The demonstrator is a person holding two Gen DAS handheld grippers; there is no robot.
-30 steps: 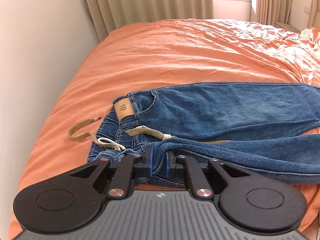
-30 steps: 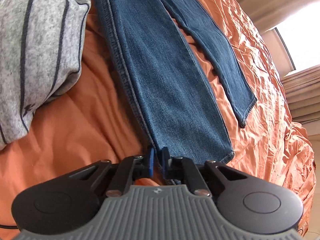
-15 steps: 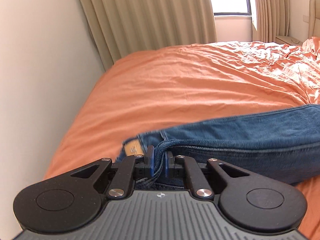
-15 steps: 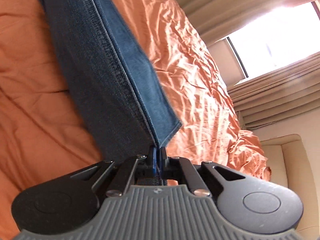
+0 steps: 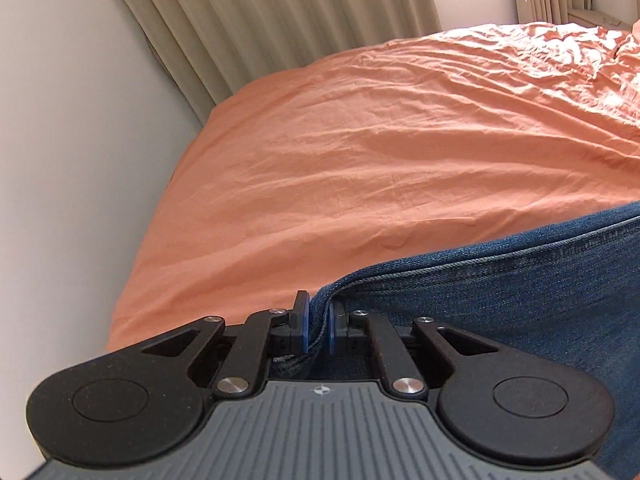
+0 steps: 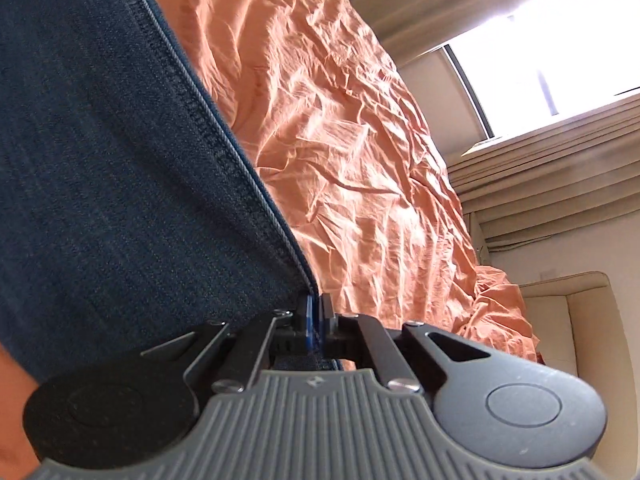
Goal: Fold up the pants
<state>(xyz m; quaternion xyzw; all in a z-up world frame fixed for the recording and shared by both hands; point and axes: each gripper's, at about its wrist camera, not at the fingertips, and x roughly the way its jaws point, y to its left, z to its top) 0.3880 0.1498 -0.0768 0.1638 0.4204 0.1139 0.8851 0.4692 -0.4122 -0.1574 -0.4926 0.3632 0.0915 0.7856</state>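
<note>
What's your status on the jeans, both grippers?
Left gripper shut on jeans edge. Right gripper shut on a seamed edge. Denim lifted over orange bedspread. Nothing in the way.

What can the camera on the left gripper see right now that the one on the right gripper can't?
Only the left wrist view shows the plain wall beside the bed. Only the right wrist view shows a beige padded headboard and more of the bright window. Both show the orange bedsheet, curtains, and a gripper clamped on blue jeans: the left gripper and the right gripper.
</note>
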